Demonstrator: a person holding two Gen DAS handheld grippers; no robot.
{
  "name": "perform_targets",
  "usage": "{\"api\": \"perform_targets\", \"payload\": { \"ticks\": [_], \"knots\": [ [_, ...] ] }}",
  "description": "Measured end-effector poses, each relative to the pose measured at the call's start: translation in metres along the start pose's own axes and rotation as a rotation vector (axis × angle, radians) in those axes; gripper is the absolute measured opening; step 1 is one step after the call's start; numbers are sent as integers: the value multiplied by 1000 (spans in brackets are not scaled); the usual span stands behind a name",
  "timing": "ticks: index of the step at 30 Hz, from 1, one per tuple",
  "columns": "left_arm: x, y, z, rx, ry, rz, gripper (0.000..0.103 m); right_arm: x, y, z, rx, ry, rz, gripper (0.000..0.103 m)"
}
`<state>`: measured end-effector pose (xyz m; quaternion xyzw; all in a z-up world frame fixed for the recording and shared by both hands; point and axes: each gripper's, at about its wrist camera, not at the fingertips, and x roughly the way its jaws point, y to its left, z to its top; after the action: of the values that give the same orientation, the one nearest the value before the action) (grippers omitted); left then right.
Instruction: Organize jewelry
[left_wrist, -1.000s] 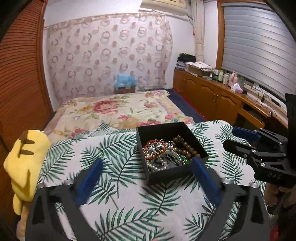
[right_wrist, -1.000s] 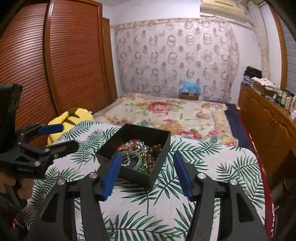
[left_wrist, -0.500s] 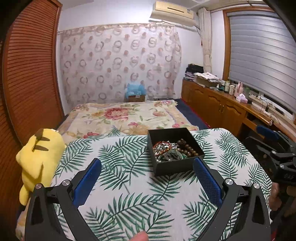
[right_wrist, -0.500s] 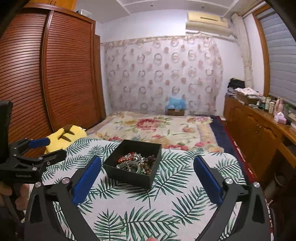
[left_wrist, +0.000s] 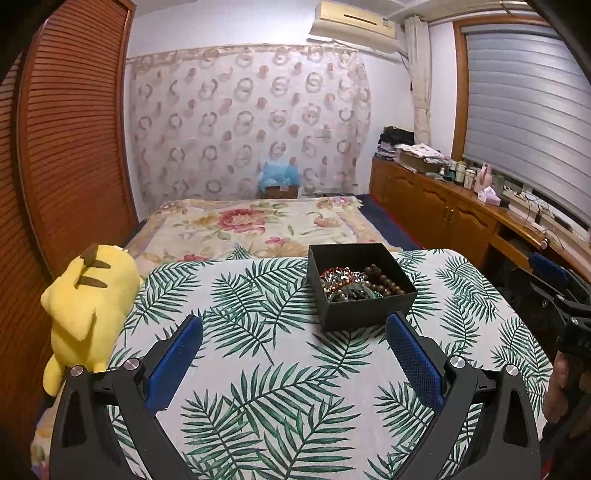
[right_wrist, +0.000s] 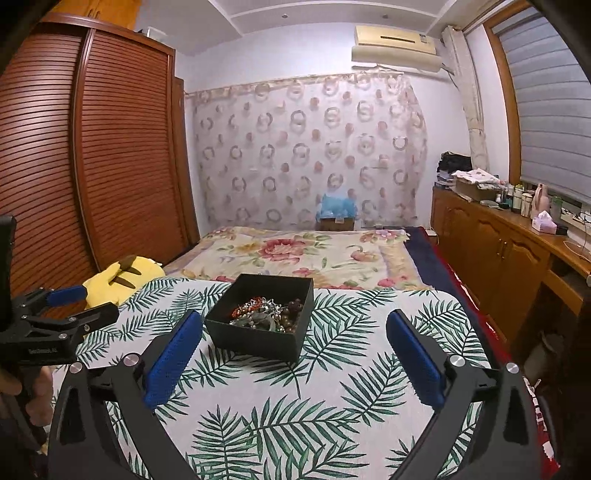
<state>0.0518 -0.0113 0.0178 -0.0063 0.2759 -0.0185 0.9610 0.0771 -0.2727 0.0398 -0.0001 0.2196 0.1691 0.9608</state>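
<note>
Bedroom scene: on a table draped in palm-leaf print cloth (left_wrist: 280, 354), a square black open box (right_wrist: 264, 334) holds tangled beaded jewelry (right_wrist: 266, 314). Both blue-padded grippers, left gripper (left_wrist: 293, 345) and right gripper (right_wrist: 293, 345), hang near the box, spread wide, empty. A yellow plush toy (left_wrist: 86, 306) lies left of it.

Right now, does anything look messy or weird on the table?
Yes: the jewelry lies heaped in one tangled pile inside the black box, bracelets and beads all mixed. The yellow plush toy slumps off the table's left edge. Nothing looks spilled or broken.
</note>
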Motion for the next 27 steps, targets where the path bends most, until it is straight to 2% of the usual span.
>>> {"api": "perform_targets", "payload": {
  "ticks": [27],
  "knots": [
    [-5, 0, -2, 8, -12, 8, 95, 3, -1, -5, 7, 6, -2, 100]
  ]
}}
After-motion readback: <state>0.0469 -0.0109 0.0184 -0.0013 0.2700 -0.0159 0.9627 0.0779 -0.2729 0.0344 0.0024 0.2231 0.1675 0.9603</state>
